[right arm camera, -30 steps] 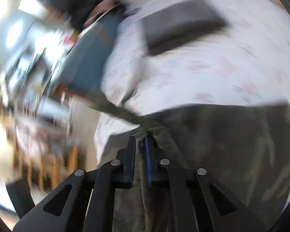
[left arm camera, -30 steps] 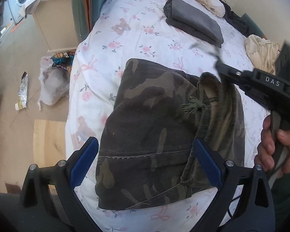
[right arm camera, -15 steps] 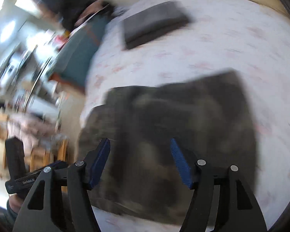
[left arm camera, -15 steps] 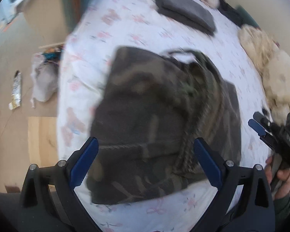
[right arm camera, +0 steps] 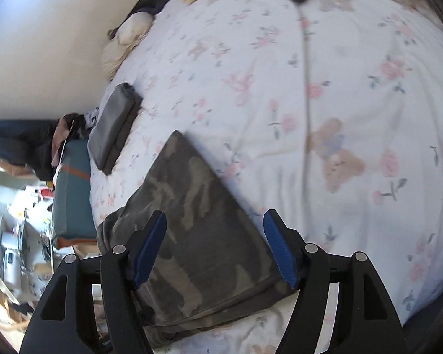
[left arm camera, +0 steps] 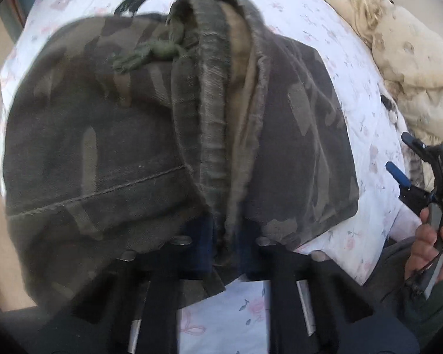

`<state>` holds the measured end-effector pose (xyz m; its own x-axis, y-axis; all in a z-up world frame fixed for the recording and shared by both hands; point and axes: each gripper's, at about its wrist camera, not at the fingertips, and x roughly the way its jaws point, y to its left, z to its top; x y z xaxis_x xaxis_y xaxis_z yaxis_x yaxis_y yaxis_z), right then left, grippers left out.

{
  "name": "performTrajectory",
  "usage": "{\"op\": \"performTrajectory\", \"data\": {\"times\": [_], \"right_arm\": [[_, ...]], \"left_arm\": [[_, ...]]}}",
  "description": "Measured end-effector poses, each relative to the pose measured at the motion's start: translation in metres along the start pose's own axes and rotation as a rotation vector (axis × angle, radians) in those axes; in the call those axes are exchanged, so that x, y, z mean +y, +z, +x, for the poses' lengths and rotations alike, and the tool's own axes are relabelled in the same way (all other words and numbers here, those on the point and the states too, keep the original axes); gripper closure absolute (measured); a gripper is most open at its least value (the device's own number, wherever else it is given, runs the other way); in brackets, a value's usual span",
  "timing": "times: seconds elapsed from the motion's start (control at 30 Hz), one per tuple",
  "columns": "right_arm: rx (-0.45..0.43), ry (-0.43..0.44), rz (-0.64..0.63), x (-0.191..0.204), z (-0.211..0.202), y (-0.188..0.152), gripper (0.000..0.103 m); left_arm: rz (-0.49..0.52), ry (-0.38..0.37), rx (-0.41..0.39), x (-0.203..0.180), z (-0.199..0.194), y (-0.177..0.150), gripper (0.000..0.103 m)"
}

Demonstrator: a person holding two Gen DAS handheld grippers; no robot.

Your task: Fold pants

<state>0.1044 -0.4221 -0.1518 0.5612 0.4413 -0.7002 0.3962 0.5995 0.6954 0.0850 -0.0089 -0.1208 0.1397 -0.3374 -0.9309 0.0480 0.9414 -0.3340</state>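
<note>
Down onto the camouflage pants (left arm camera: pixel 109 135) comes the left tool (left arm camera: pixel 226 244), closing on their bunched waistband ridge, which runs straight away from it. Pants lie on the bed (right arm camera: pixel 325 103); the right tool (right arm camera: pixel 214 244), jaws parted and empty, hovers at their corner.

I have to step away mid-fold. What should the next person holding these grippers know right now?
Left gripper: closing on the bunched waistband ridge of the camouflage pants; fabric is between the jaws.
Right gripper: open, holding nothing, poised over the pants' near corner.
Pants: folded into a compact stack near the edge of the floral bedsheet. A folded grey garment lies farther up the bed.
Left: probably one more fold or tidying the waistband, then set aside.
</note>
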Motion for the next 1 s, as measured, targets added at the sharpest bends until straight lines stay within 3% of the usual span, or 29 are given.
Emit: {"op": "performTrajectory", "data": {"times": [0.07,0.13,0.2,0.27,0.33,0.4,0.43,0.47,0.5,0.57,0.63,0.7,0.8,0.9,0.97,1.0], "right_arm": [[-0.006,-0.004,0.015,-0.003,-0.003,0.003,0.032],[-0.006,0.004,0.029,-0.007,-0.006,0.004,0.032],[-0.002,0.006,0.036,-0.008,-0.007,0.003,0.032],[0.003,-0.004,0.029,-0.009,-0.006,0.003,0.032],[0.016,-0.026,0.019,-0.008,-0.002,0.002,0.032],[0.029,-0.048,0.013,-0.008,0.002,0.001,0.032],[0.037,-0.056,0.012,-0.008,0.005,0.0,0.032],[0.048,-0.063,0.011,-0.008,0.007,-0.001,0.032],[0.054,-0.069,0.007,-0.008,0.009,-0.003,0.032],[0.061,-0.086,-0.003,-0.007,0.012,-0.006,0.032],[0.075,-0.103,-0.003,-0.009,0.016,-0.011,0.032],[0.104,-0.113,0.019,-0.015,0.021,-0.019,0.032],[0.126,-0.128,0.085,-0.029,0.028,-0.033,0.032],[0.173,-0.134,0.116,-0.037,0.04,-0.051,0.035],[0.195,-0.154,0.068,-0.032,0.046,-0.059,0.038],[0.197,-0.191,0.013,-0.026,0.049,-0.063,0.038]], "left_arm": [[0.006,-0.061,-0.013,-0.003,-0.014,-0.001,0.096],[0.03,-0.178,-0.045,-0.008,-0.041,-0.006,0.096],[0.047,-0.227,-0.052,-0.01,-0.056,-0.012,0.096],[0.052,-0.167,-0.016,-0.006,-0.05,-0.019,0.096],[0.024,-0.046,0.027,0.006,-0.029,-0.022,0.092],[-0.012,0.045,0.038,0.011,-0.02,-0.019,0.075],[-0.022,0.076,0.035,0.011,-0.019,-0.017,0.059],[-0.016,0.087,0.02,0.009,-0.023,-0.017,0.051],[-0.002,0.084,0.003,0.007,-0.027,-0.018,0.05],[0.038,0.117,-0.076,-0.002,-0.042,-0.02,0.05],[0.114,0.172,-0.25,-0.017,-0.06,-0.022,0.05],[0.196,0.252,-0.318,-0.03,-0.061,-0.017,0.05],[0.243,0.255,-0.257,-0.039,-0.043,-0.013,0.052],[0.173,0.283,-0.073,-0.018,-0.01,-0.012,0.055],[0.119,0.264,0.021,0.0,0.009,-0.012,0.053],[0.113,0.261,0.027,-0.001,0.014,-0.012,0.053]]}}
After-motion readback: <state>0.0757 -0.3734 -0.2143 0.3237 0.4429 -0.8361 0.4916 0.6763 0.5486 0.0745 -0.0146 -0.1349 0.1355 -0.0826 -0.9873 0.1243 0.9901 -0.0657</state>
